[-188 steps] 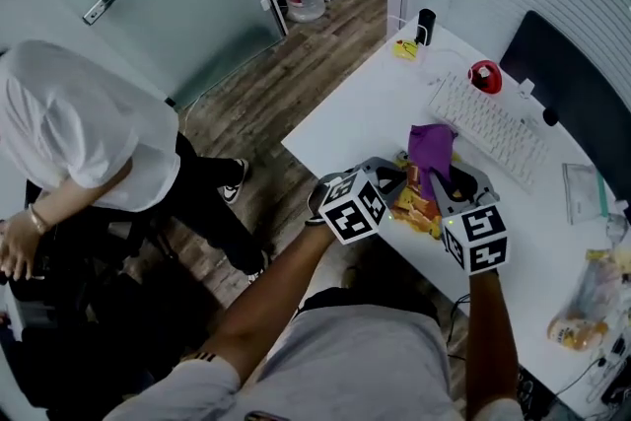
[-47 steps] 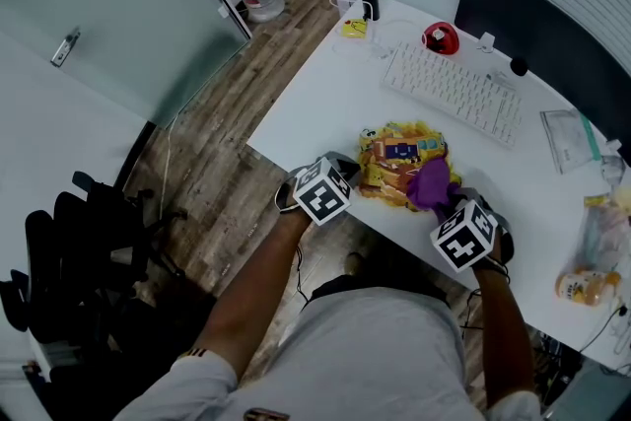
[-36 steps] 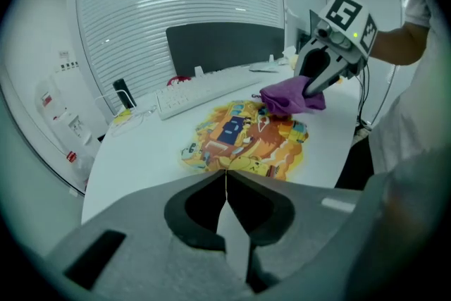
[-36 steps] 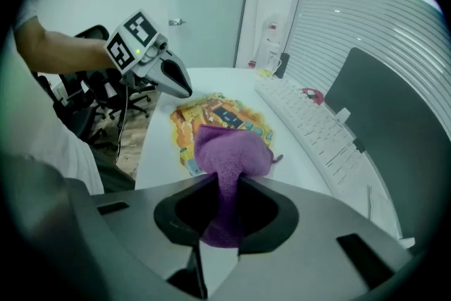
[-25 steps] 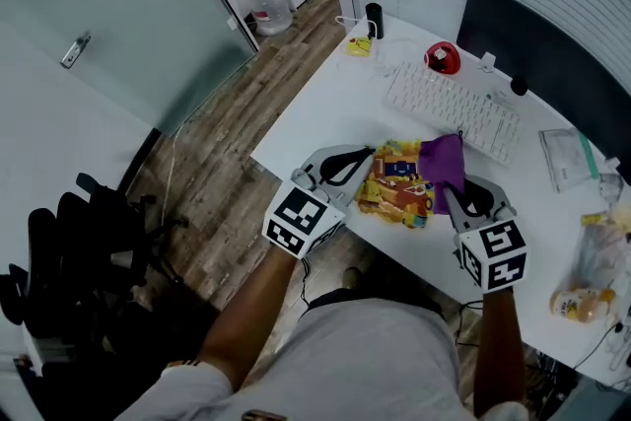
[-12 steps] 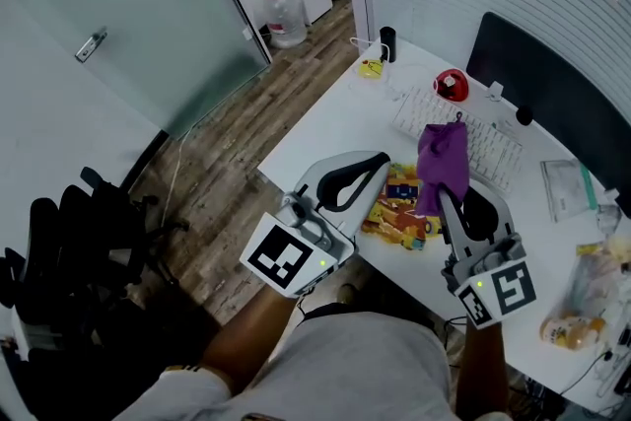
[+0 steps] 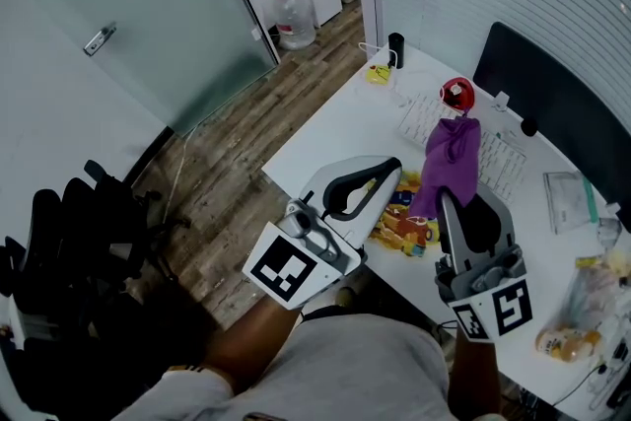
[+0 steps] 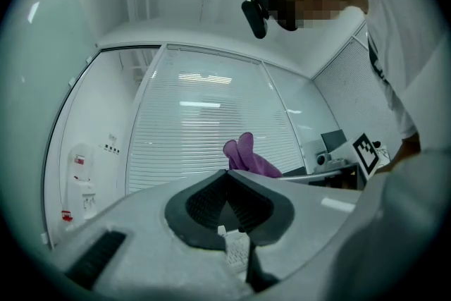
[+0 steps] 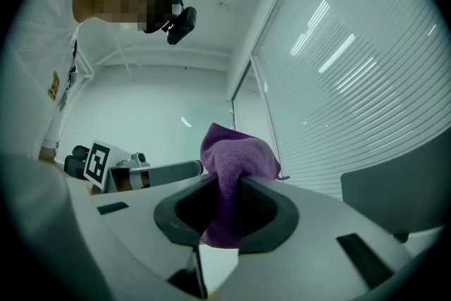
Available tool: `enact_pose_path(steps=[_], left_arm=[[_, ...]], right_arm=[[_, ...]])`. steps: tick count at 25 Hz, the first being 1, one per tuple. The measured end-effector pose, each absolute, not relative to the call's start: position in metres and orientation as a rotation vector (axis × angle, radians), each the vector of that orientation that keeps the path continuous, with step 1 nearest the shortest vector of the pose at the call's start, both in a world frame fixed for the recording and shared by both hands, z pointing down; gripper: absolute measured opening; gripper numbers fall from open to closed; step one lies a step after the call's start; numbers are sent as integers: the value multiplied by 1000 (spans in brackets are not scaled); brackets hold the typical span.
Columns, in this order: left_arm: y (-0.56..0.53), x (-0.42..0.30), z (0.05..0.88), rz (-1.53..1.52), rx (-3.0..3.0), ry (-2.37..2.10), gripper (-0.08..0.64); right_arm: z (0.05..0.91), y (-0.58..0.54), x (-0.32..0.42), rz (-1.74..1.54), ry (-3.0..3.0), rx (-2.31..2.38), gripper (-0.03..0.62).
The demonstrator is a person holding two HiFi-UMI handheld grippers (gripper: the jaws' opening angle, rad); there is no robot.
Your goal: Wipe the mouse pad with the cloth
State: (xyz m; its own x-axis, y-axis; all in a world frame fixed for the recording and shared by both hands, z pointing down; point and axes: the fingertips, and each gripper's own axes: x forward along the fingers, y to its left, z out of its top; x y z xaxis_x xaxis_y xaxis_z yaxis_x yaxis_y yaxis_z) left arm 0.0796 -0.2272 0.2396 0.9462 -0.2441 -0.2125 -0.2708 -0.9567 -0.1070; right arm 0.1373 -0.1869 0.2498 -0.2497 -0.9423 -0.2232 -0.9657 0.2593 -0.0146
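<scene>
The right gripper [image 9: 227, 183] has its jaws pinched on a purple cloth [image 9: 236, 155], a soft, nubbly terry fabric that bunches into a rounded fold above the dark ribbed pads and trails down between them. The left gripper [image 8: 227, 174] has its jaws pressed together at the tips with nothing between them. In the head view both grippers are raised above a white desk [image 7: 335, 128]. The mouse pad [image 7: 406, 224], flat with a yellow and orange print too small to read, lies near the desk's front edge, partly covered by both grippers. Beyond it, a white keyboard [image 7: 503, 158] is partly hidden behind the hanging cloth, and a dark monitor [image 7: 552, 94] is cut off at the frame's edge.
</scene>
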Motion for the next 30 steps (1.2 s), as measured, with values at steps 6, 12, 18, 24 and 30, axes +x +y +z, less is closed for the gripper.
enact_pose_path(steps=[6, 12, 18, 24, 30], left_arm=[[-229, 79, 242, 282, -2966, 416, 15], [-232, 77, 244, 278, -2965, 437, 15], [-232, 77, 246, 272, -2973, 438, 15], [-232, 78, 247, 269, -2980, 436, 15], [-231, 77, 247, 268, -2981, 434, 15]], right_arm=[[246, -191, 137, 215, 2344, -1785, 69], [248, -195, 137, 218, 2356, -1785, 69], [250, -195, 139, 206, 2362, -1802, 69], [252, -195, 141, 201, 2365, -1817, 69], [253, -195, 140, 199, 2368, -1823, 69]])
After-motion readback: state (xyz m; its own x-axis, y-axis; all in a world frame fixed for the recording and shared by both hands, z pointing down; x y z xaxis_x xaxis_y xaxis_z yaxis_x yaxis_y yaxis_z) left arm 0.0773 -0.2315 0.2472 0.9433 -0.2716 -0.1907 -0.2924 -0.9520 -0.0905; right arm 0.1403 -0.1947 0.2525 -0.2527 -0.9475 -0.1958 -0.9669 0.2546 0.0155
